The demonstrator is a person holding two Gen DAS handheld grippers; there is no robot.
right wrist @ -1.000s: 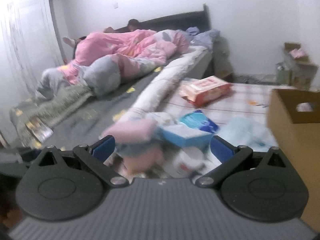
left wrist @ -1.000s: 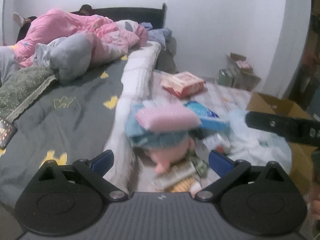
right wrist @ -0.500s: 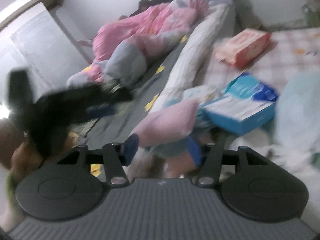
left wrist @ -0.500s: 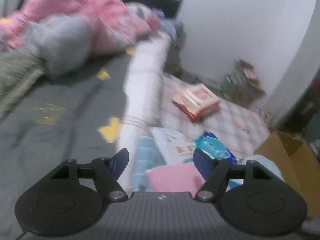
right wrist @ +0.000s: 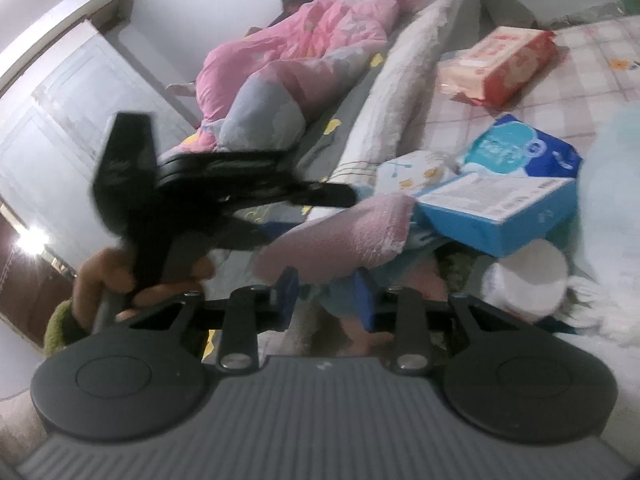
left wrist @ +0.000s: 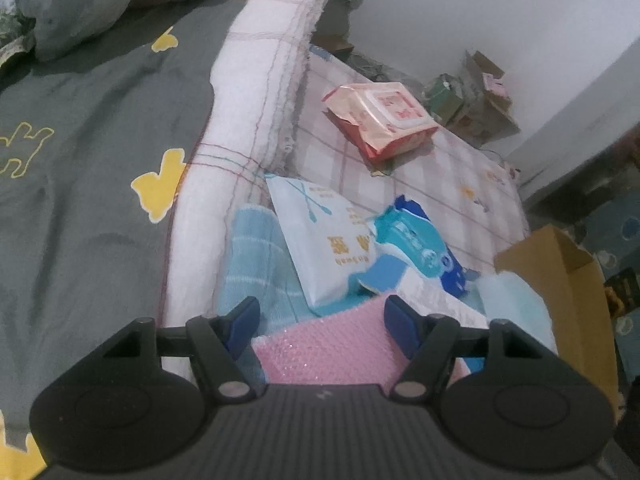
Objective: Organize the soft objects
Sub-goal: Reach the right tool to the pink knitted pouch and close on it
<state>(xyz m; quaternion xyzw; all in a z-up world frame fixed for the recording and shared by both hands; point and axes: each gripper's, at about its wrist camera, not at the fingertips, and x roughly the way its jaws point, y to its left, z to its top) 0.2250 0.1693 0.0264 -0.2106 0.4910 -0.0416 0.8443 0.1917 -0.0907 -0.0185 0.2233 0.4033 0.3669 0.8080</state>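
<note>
Left wrist view: the left gripper [left wrist: 320,326] points down at a pile of soft goods beside a bed. Its jaws are closing around a pink sponge [left wrist: 324,354], which lies between the blue pads; the right pad sits at the sponge's edge, the left pad appears just clear of it, so a firm clamp cannot be confirmed. Under and beyond the sponge lie a light blue checked towel [left wrist: 256,264], a white wipes pack [left wrist: 324,232] and a blue wipes pack [left wrist: 416,240]. A red wipes pack [left wrist: 380,118] lies well apart on the checked mat [left wrist: 460,184]. A cardboard box [left wrist: 568,280] stands at the right. The grey bedsheet [left wrist: 88,160] with yellow shapes fills the left.

Right wrist view: the right gripper [right wrist: 327,300] reaches below the pink sponge [right wrist: 340,236], its jaws closing on a blue-and-pink soft item [right wrist: 340,304] between the pads; contact is blurred and cannot be told. The left gripper [right wrist: 312,196], held by a hand [right wrist: 116,276], meets the sponge's far end. A blue carton [right wrist: 500,212] lies beside the sponge, and a pink quilt [right wrist: 312,48] lies on the bed.
</note>
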